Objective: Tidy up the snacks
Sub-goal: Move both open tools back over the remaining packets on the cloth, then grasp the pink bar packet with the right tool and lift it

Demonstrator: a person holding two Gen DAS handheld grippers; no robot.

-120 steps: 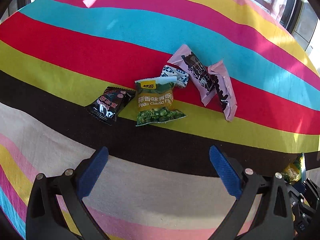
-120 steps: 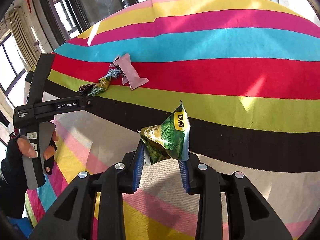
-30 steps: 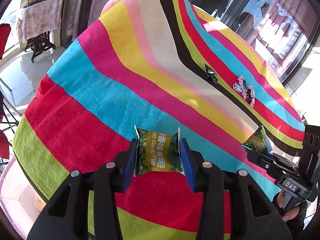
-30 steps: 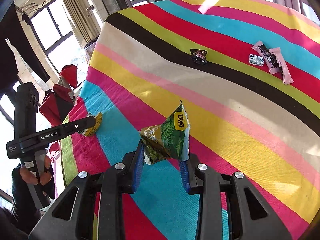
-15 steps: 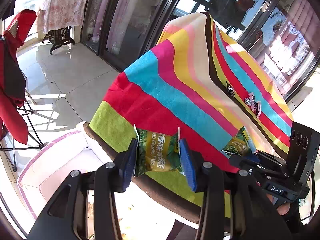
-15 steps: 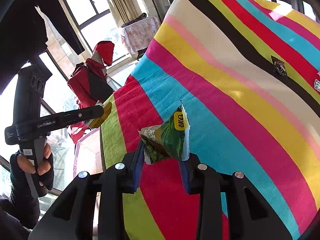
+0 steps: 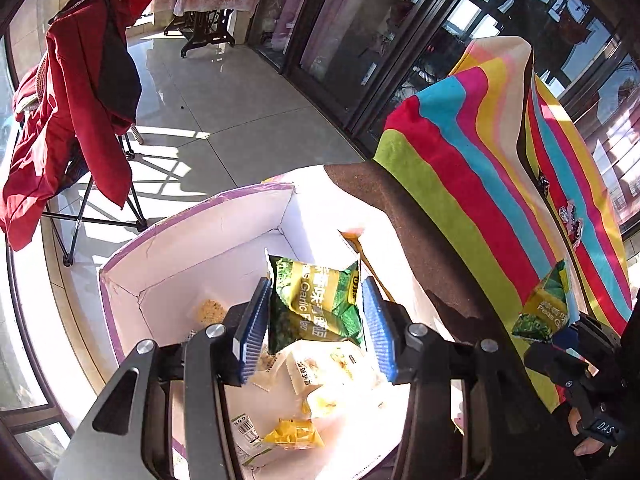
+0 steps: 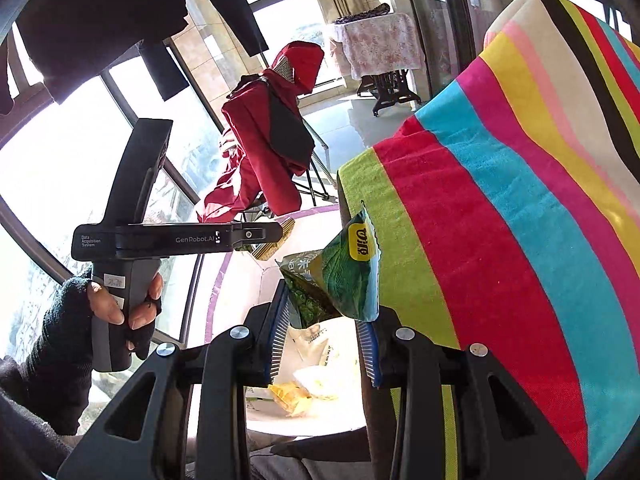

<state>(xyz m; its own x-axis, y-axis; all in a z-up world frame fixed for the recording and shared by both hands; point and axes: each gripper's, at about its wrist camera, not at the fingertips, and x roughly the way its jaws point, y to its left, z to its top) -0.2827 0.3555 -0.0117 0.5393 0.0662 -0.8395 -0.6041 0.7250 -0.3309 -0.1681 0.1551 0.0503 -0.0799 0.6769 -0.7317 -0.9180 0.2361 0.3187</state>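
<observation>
My left gripper (image 7: 316, 320) is shut on a green garlic pea packet (image 7: 316, 300) and holds it over an open white box with purple edges (image 7: 192, 248). The box holds several snack packets (image 7: 320, 368). My right gripper (image 8: 324, 328) is shut on a second green pea packet (image 8: 340, 276), at the table's end above the same box (image 8: 240, 276). That second packet also shows in the left wrist view (image 7: 546, 308). The left gripper shows in the right wrist view (image 8: 264, 240). Far up the striped cloth lie more snacks (image 7: 570, 216).
The striped tablecloth (image 7: 480, 160) hangs over the table end beside the box. A folding chair with a red jacket (image 7: 72, 100) stands on the tiled floor to the left. Glass doors (image 7: 360, 40) run behind. A small covered table (image 8: 380, 48) stands further off.
Both grippers have carried their pea packets from the table's surface past its end. The left one has come over the open box and tilted down into it.
</observation>
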